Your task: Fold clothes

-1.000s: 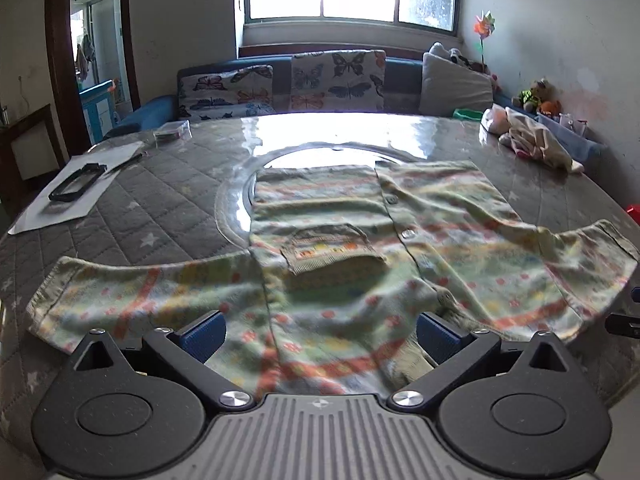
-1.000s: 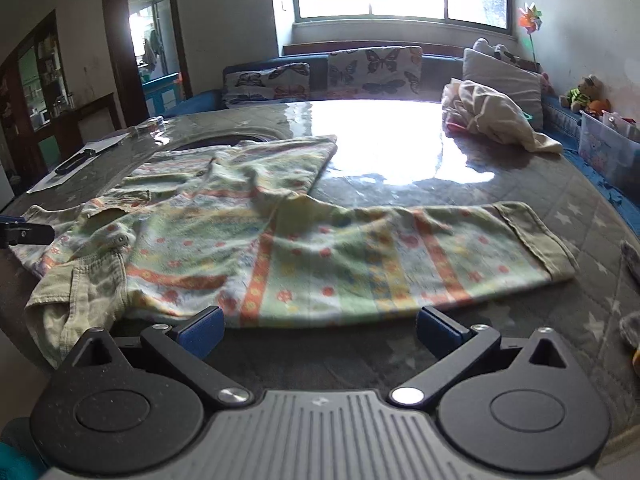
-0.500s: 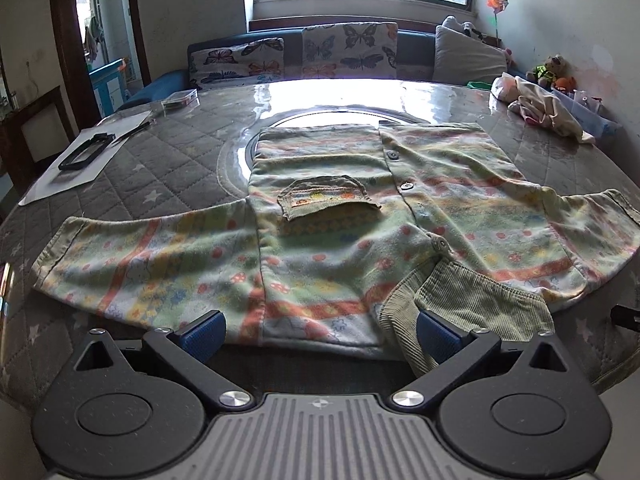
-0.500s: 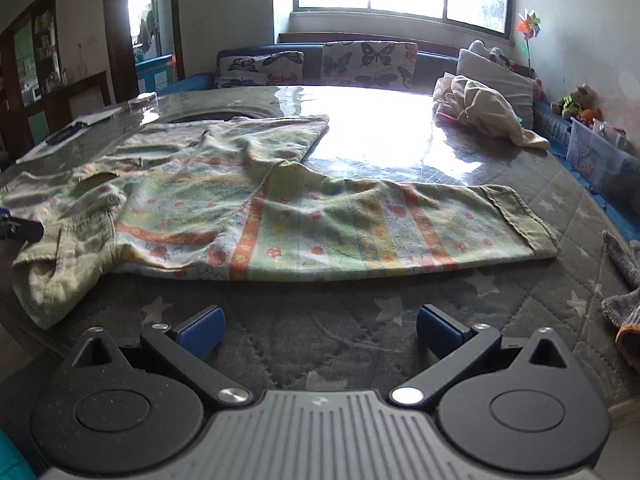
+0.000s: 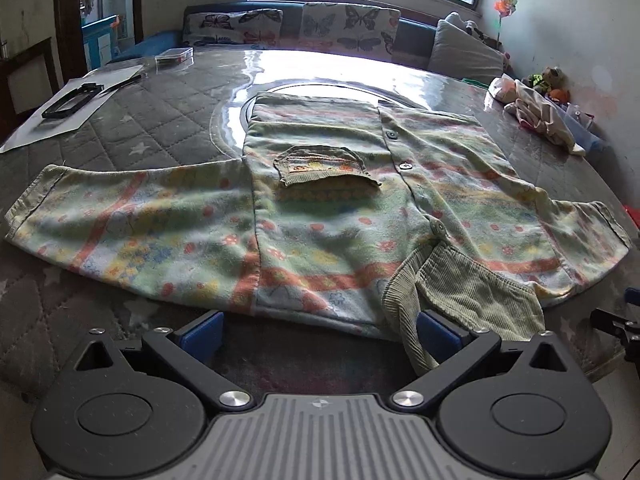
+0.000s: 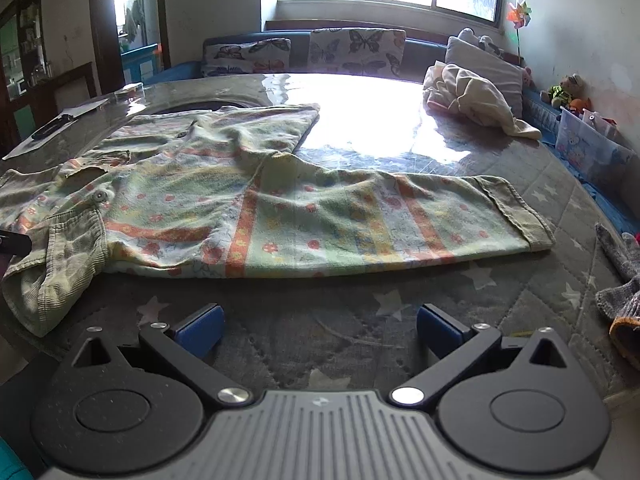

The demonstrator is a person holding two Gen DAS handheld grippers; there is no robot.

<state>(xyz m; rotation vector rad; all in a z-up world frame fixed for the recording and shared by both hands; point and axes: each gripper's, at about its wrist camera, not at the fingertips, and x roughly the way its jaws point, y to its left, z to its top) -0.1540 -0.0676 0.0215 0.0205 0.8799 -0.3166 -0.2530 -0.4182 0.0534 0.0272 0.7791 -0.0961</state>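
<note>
Both grippers are wide open and hold nothing. Left gripper (image 5: pixel 318 330) sits low at the near edge of the table (image 5: pixel 168 120), right by the shirt's collar (image 5: pixel 460 292). Right gripper (image 6: pixel 318 326) hovers over bare table cover, just short of the right sleeve (image 6: pixel 400 220).

A flowery shirt (image 5: pixel 328 216) lies flat on the table, front side up, sleeves spread out to both sides. Its small pocket (image 5: pixel 324 168) is in the middle.

A clear plastic box (image 6: pixel 592 140) beside the far right of the table has small toys in it. A little clear case (image 5: pixel 174 56) sits at the far left; I cannot tell what is inside.
</note>
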